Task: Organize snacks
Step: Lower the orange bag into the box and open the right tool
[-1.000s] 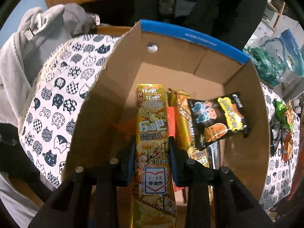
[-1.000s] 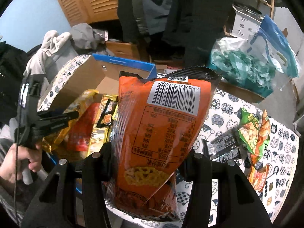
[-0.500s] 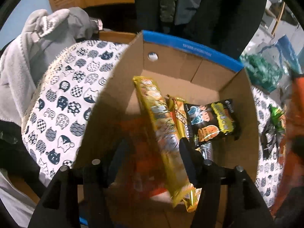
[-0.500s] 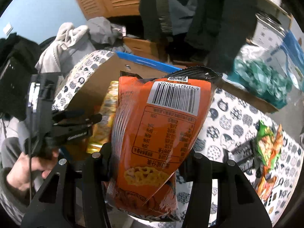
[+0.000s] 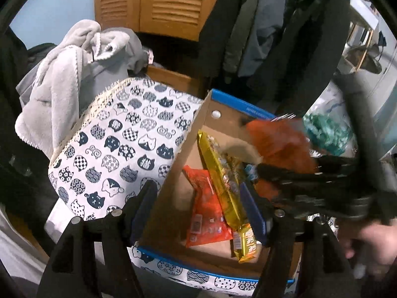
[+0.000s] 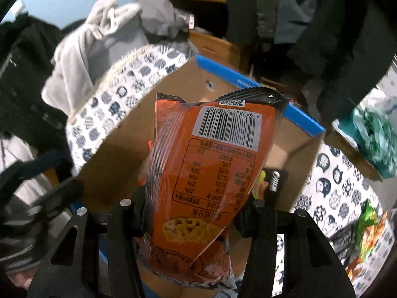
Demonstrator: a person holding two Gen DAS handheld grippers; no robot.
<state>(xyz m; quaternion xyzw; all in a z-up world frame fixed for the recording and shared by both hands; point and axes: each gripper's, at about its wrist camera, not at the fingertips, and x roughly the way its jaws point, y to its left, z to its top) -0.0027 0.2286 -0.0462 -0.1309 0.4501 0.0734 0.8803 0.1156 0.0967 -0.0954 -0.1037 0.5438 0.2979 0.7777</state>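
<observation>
A: Setting. A table under a cat-print cloth (image 5: pixel 119 149) stands before louvred wooden doors (image 5: pixel 158 2) and hanging dark coats, with a grey fleece garment (image 5: pixel 67 74) heaped at its far left edge.

B: And the claws?

A: The left gripper (image 5: pixel 201 203) is released. Its jaws have just been opening and stand apart over the near left part of the cardboard box (image 5: pixel 183 154), with nothing pressed between the pads. The right gripper (image 6: pixel 196 206) is clenched on the orange snack bag (image 6: pixel 211 164), held upright with the barcode at the top, above the box.

B: What lies beyond them?

A: In the left wrist view, a long gold packet (image 5: pixel 220 173) lies inside the box, beside a flat orange packet (image 5: pixel 206 206). The box has blue-edged flaps (image 6: pixel 223 70). In the right wrist view, a black packet (image 6: pixel 275 183) shows in the box behind the held bag.

B: And on the cloth?

A: A green and orange packet (image 6: pixel 369 226) lies to the right of the box. A teal bundle in clear plastic (image 6: pixel 372 136) sits farther off.
</observation>
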